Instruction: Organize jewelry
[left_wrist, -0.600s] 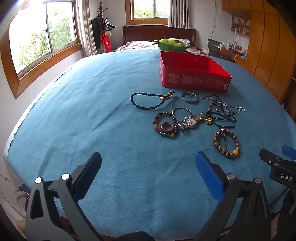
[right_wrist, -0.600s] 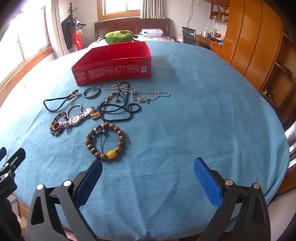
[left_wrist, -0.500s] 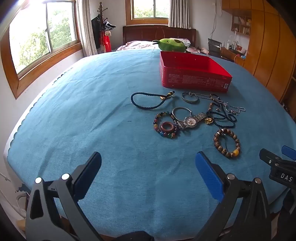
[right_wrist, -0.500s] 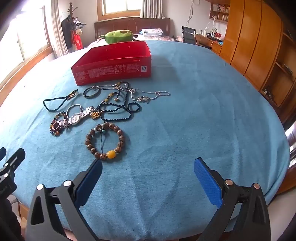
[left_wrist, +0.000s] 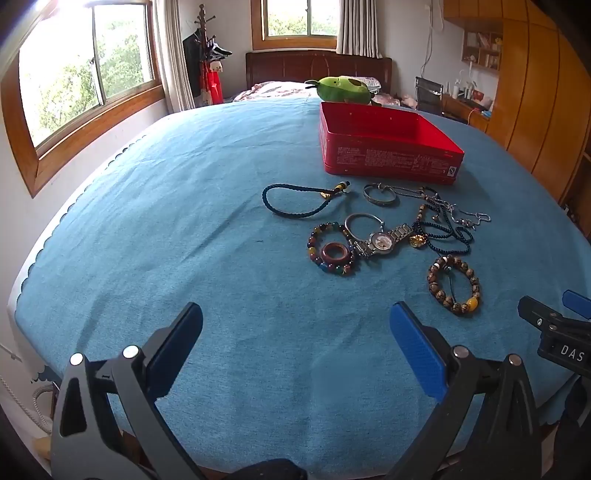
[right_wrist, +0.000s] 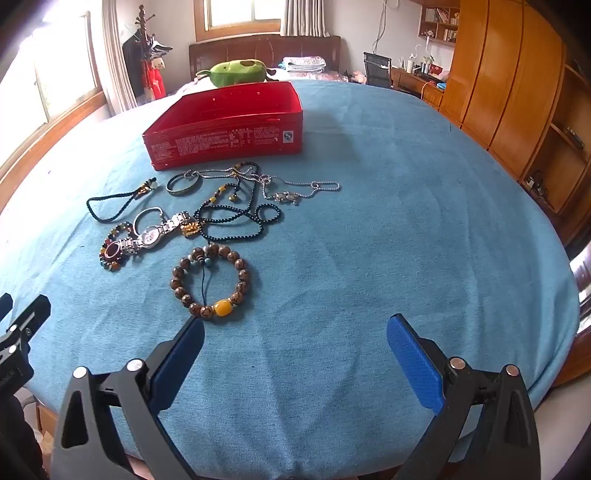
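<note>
Jewelry lies loose on a blue tablecloth in front of an open red tin (left_wrist: 388, 155) (right_wrist: 225, 127). A brown bead bracelet with a yellow bead (left_wrist: 453, 284) (right_wrist: 210, 282) lies nearest. Behind it are a silver watch (left_wrist: 382, 240) (right_wrist: 155, 232), a coloured bead bracelet with a red ring (left_wrist: 332, 254) (right_wrist: 112, 251), a dark cord bracelet (left_wrist: 295, 199) (right_wrist: 110, 206), a metal bangle (left_wrist: 380, 194) (right_wrist: 183, 184), a dark bead necklace (right_wrist: 236, 221) and a silver chain (right_wrist: 295, 190). My left gripper (left_wrist: 295, 347) is open and empty near the front edge. My right gripper (right_wrist: 295, 350) is open and empty, its left finger just in front of the brown bracelet.
A green plush toy (left_wrist: 343, 90) (right_wrist: 236, 72) sits behind the tin. A window (left_wrist: 85, 81) is on the left and wooden cabinets (right_wrist: 517, 92) on the right. The table's rounded edge (right_wrist: 554, 332) runs close under both grippers.
The right gripper has crept slightly forward toward the brown bead bracelet. The left gripper and the jewelry have not moved.
</note>
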